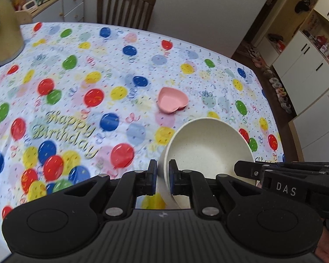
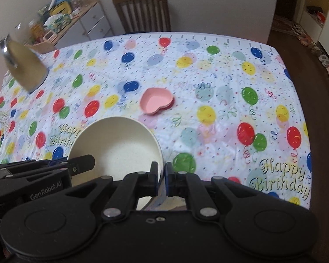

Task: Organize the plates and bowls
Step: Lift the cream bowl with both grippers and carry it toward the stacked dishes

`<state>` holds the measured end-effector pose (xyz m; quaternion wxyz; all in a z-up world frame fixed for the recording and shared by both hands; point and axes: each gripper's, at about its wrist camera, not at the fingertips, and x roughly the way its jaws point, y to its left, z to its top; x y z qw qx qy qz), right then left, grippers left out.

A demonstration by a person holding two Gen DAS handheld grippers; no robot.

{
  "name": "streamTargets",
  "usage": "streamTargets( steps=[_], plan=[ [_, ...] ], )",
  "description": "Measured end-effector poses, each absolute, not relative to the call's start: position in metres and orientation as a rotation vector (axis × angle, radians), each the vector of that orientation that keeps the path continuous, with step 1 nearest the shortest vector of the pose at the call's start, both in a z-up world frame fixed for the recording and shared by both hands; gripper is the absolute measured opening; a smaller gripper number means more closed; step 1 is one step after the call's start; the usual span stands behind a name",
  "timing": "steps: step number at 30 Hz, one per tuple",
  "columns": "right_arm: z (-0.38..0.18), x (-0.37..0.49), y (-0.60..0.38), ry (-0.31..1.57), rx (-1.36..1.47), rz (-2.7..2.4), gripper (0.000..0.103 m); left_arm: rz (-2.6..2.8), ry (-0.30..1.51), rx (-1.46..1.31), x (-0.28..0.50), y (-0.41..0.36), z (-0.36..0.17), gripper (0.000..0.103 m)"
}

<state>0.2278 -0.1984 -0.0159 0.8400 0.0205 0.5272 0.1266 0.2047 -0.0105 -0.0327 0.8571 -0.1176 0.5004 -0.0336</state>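
Note:
A cream speckled bowl (image 1: 208,144) is held tilted above the table by both grippers. My left gripper (image 1: 163,175) is shut on the bowl's left rim. My right gripper (image 2: 162,175) is shut on the bowl's (image 2: 116,146) right rim; it also shows at the right edge of the left wrist view (image 1: 247,168). The left gripper shows at the left of the right wrist view (image 2: 81,162). A pink heart-shaped dish (image 1: 172,102) lies on the balloon tablecloth beyond the bowl, apart from it, also seen in the right wrist view (image 2: 156,102).
A yellow kettle (image 1: 4,37) stands at the table's far left, also in the right wrist view (image 2: 25,65). A wooden chair (image 1: 125,8) stands behind the table (image 1: 76,87). A cluttered sideboard (image 1: 61,2) is at the back left; white cabinets (image 1: 307,61) are at the right.

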Motion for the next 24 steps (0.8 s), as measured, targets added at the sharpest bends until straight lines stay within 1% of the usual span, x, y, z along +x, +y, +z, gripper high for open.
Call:
streamTargets(
  steps=[13, 24],
  plan=[
    [-0.025, 0.173, -0.148, 1.152, -0.053, 0.402, 0.005, 0.053, 1.091, -0.32, 0.13, 0.034, -0.046, 0.01],
    [-0.042, 0.147, -0.127, 1.198, -0.083, 0.458, 0.005, 0.097, 1.135, -0.332, 0.1, 0.047, -0.064, 0.01]
  ],
)
